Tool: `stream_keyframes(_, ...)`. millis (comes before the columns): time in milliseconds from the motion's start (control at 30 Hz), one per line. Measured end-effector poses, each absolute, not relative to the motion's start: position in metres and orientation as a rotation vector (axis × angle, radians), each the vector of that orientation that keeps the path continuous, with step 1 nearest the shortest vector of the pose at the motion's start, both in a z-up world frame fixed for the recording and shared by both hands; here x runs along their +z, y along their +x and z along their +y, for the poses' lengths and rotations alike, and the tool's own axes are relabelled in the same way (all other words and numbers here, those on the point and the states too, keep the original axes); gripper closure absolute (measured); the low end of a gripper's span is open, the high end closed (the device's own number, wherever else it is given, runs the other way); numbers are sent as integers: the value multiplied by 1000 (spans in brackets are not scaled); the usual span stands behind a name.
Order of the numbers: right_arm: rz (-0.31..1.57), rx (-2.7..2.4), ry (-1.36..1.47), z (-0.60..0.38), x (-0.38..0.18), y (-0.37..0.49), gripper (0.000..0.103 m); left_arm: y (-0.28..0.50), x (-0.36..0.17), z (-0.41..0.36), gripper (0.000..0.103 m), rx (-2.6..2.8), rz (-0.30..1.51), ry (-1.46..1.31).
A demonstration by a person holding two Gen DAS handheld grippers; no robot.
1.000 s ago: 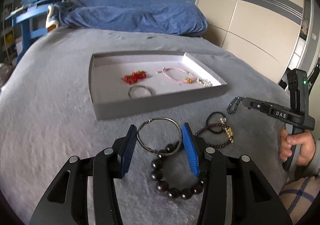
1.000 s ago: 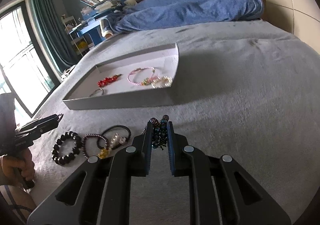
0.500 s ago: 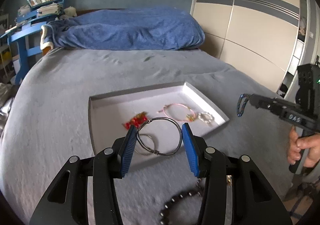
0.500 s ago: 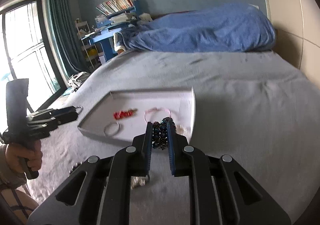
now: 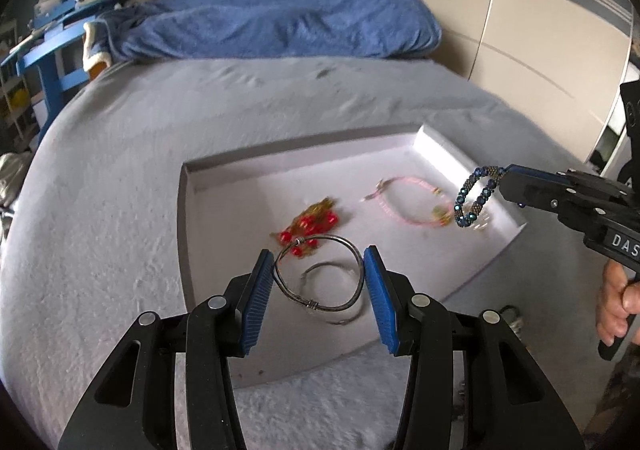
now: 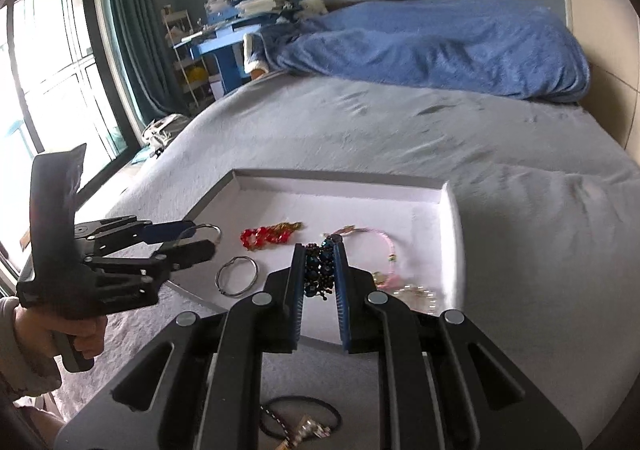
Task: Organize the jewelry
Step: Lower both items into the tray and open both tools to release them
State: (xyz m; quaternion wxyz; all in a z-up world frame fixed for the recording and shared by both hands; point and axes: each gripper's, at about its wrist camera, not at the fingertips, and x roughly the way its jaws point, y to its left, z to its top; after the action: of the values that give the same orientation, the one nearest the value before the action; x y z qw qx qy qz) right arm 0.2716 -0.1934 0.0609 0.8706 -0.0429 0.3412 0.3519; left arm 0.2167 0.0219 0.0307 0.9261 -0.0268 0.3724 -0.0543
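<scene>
Wire bangle (image 5: 320,274): spanned between the blue pads of the left gripper (image 5: 320,282), clamped across its width, hanging above the near part of the tray (image 5: 468,158). Directly beneath, a second silver bangle (image 5: 334,294) lying flat on the white tray floor.

Blue beaded bracelet (image 6: 320,266): pinched in the right gripper (image 6: 320,270), jaws nearly closed on it, loop dangling free over the tray's right side (seen from the left wrist view at (image 5: 476,194)).

Already in tray: red bead cluster (image 5: 312,222), pink bracelet (image 5: 408,202), pale bead piece (image 6: 416,294) near the right wall. Still on grey bedspread (image 5: 120,210), outside tray: black hair tie with a beaded piece (image 6: 300,418).

Risks, judged:
- Release of wire bangle here likely lands on the silver one; interlocking or overlap, poor sorting.
- Thin round wire held only at two points; possible pivot or slip on a jolt.
- Dangling beaded loop swinging into pink bracelet on lowering; snag or drag.
- Soft bedspread under tray; tilt if a wall gets pressed.
- Both grippers over the tray; collision if paths cross.
</scene>
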Motion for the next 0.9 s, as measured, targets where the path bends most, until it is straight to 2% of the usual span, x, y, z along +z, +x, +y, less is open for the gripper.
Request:
stream_keyframes(333, 803, 704, -137, -186, 30, 284, 89, 223, 7, 26, 55, -101, 829, -63)
stream_keyframes(900, 855, 682, -161, -189, 20, 286, 89, 222, 5, 22, 55, -110, 841, -69)
